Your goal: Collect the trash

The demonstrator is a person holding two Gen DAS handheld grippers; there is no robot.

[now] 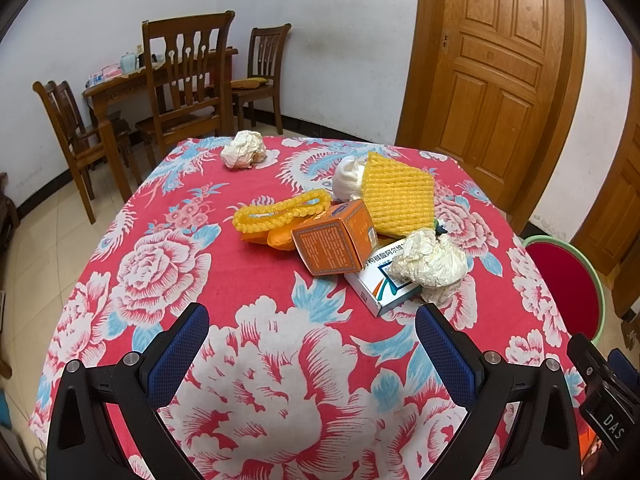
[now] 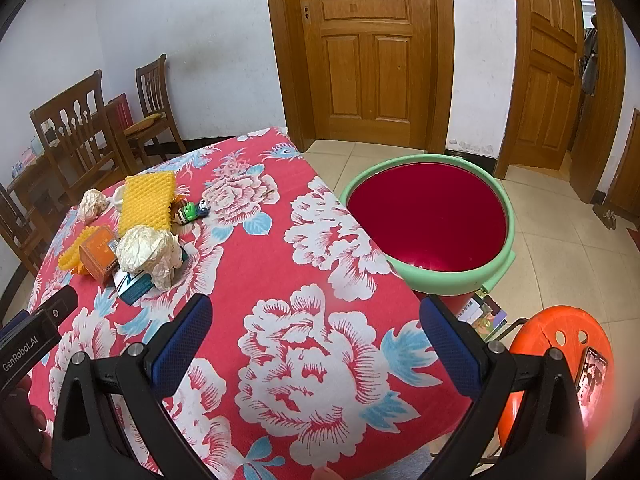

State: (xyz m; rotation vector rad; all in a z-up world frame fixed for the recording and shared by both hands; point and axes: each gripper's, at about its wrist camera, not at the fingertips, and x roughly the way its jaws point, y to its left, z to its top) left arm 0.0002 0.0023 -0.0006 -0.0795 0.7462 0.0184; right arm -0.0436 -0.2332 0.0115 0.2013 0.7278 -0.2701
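At the far left of your tabletop [image 1: 168, 280], under its red floral cloth, a crumpled paper ball [image 1: 243, 149] sits alone near the back edge. Nearer the middle, the trash pile begins with a yellow foam net [image 1: 280, 210] lying flat, then an orange box [image 1: 334, 238] tipped against a white medicine box [image 1: 386, 284]. A larger yellow foam sleeve [image 1: 398, 194] leans behind them, and a second crumpled paper wad [image 1: 430, 260] rests on the white box. A small toy-like thing [image 2: 192, 211] lies just beside the sleeve, though it is too small to identify. Your left gripper [image 1: 312, 330] hovers short of the pile, fingers spread wide and empty. Your right gripper [image 2: 316, 320] is likewise wide apart, holding nothing. Off the tabletop's right edge stands the green-rimmed red bin [image 2: 504, 208].
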